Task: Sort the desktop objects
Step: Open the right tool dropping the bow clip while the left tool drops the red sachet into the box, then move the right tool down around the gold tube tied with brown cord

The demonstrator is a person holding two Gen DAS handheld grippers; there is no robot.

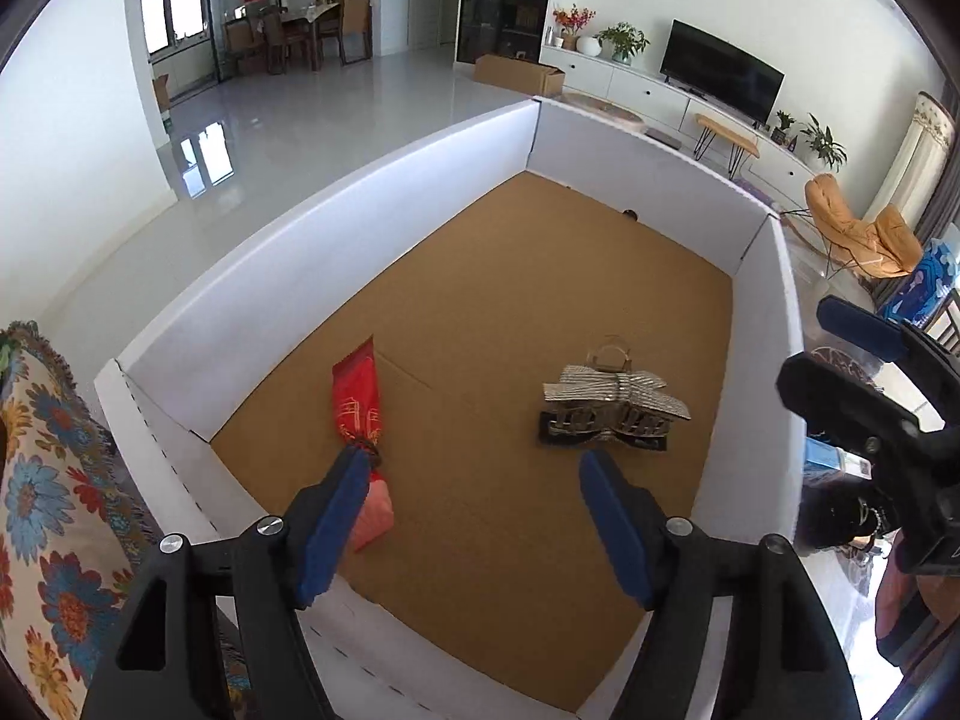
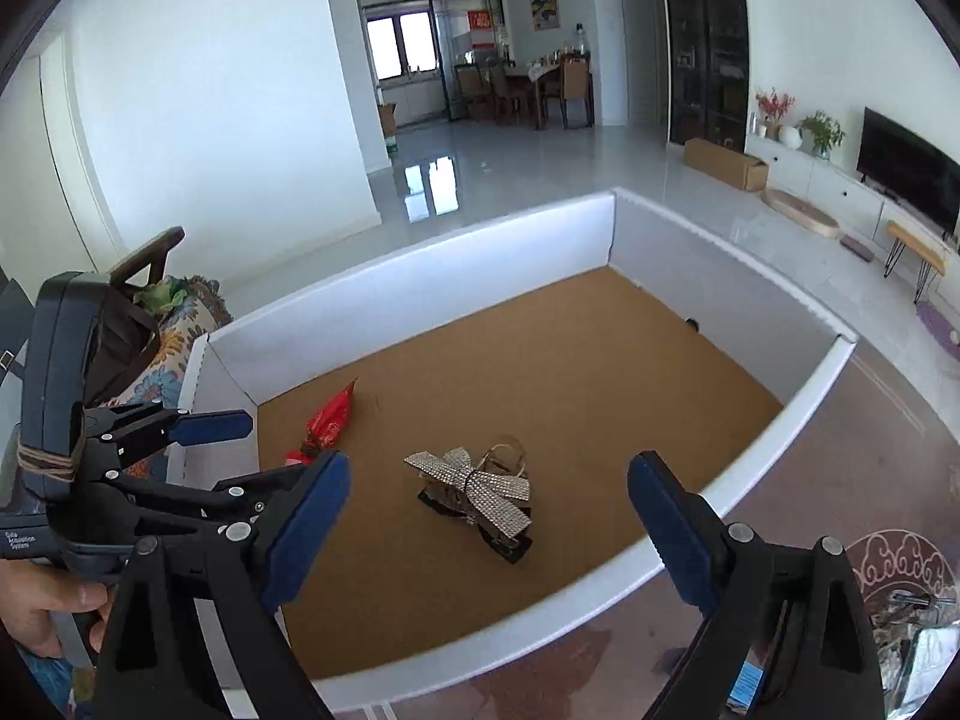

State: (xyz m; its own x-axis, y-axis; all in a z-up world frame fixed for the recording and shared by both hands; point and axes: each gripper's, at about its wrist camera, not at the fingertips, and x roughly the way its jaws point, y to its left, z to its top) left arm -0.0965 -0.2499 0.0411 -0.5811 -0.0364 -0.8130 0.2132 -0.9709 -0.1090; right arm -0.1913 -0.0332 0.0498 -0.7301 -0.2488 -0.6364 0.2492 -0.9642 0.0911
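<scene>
Rhinestone bow hair clip (image 1: 615, 405) lying flat on the brown cardboard floor of the white-walled box (image 1: 336, 240), toward the box's right side, resting on a black card backing. Also showing in the right wrist view, bow (image 2: 474, 489) sitting near the middle of the box floor, apart from every wall (image 2: 420, 294).

Red pouch (image 1: 360, 402) lying on the box floor too, toward the box's left wall, well apart from the bow, tied at the neck with a dark cord; in the right wrist view, pouch (image 2: 327, 420) sitting close to the box's near-left corner.

Left gripper (image 1: 474, 474) hovering over the near part of the box, jaws spread wide and gripping nothing, left blue pad (image 1: 336, 528) overlapping the pouch's lower end in the view; contact impossible to judge.

Right gripper (image 2: 489, 483) hovering above the box's near wall, jaws spread wide and gripping nothing, bow framed between them.

Floral cloth (image 1: 54, 480) lying just outside the box's left wall.
</scene>
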